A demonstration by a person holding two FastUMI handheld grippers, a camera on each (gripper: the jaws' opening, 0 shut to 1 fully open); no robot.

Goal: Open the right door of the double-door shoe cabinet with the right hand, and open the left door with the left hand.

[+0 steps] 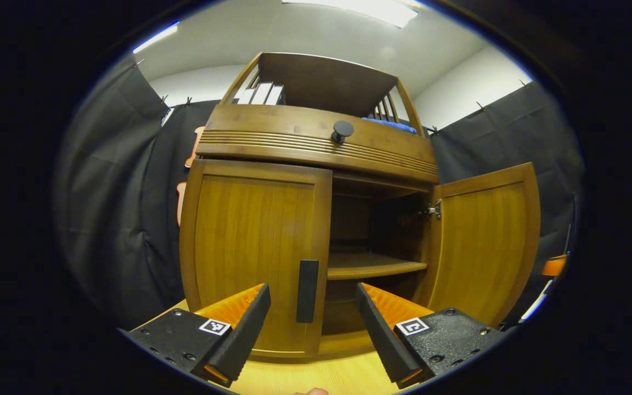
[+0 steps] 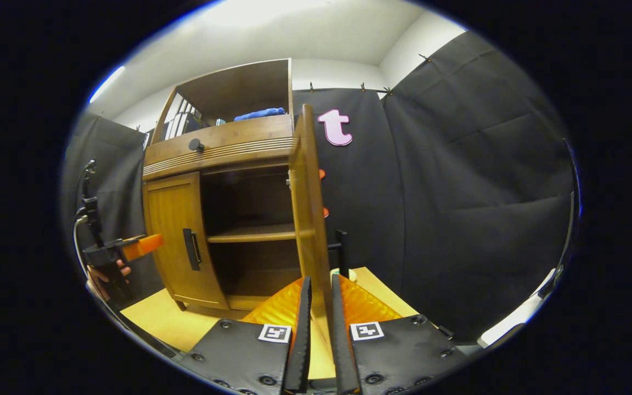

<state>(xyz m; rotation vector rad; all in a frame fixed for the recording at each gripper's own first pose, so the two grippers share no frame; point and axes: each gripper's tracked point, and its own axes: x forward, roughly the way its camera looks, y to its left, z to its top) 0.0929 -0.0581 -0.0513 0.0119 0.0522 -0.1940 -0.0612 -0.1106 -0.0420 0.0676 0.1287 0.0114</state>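
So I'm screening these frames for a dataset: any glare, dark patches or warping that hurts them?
Left gripper view: the ceiling light blows out to white, the cabinet bows under fisheye warping, and the interior behind the shelf is in deep shadow. Right gripper view: the right door curves near the centre, the ceiling is washed out, and the left door stays sharp.

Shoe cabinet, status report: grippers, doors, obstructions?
Right gripper shut on open right door. Left gripper open, facing left door handle. Left door closed. Nothing in the way.

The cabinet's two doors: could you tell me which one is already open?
The right door, swung wide beside the exposed shelf; the left door sits flush and closed.
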